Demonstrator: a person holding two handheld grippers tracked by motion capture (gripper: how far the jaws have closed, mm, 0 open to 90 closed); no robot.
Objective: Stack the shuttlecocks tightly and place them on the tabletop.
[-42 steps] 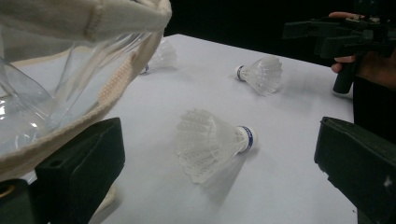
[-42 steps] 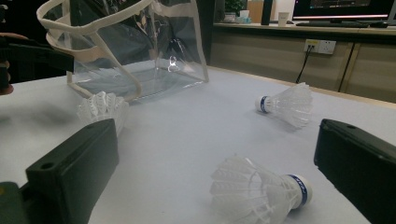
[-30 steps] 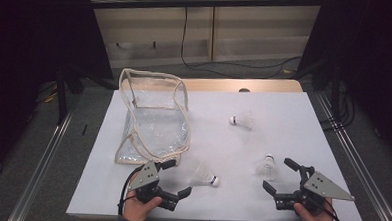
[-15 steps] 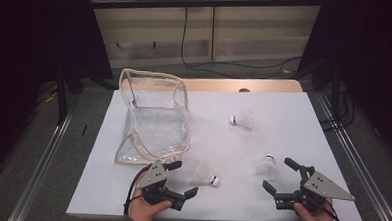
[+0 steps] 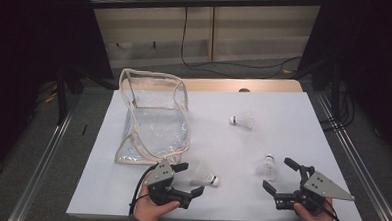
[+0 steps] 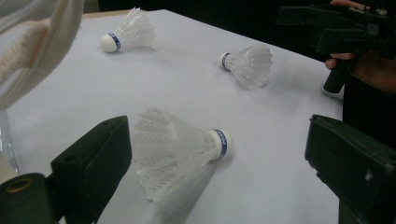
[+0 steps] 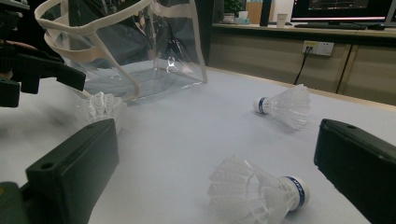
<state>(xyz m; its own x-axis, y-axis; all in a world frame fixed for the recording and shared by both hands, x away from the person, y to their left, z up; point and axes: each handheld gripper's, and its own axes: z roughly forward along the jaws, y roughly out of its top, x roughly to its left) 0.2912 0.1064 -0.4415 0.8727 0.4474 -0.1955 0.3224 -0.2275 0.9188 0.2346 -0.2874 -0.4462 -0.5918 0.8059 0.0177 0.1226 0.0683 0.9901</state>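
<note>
A shuttlecock (image 6: 180, 154) lay on the white desk (image 5: 283, 119) between the open left tongs (image 5: 183, 180), which had just been closing. Featherlight and crushable, it was best gripped at the cork. The right tongs (image 5: 277, 175) were open.

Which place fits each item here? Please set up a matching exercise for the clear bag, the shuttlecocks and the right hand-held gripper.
Things:
1. Clear plastic bag with cream trim
2. White feather shuttlecock between the open jaws of the left hand-held gripper, lying on its side
3. White feather shuttlecock farthest from the person
4. Right hand-held gripper

Places:
A. Near right edge of the white table
B. Far left part of the table
C. Middle of the table, toward the far side
D. Near edge, left of centre

Pairs: 1-B, 2-D, 3-C, 4-A
</note>
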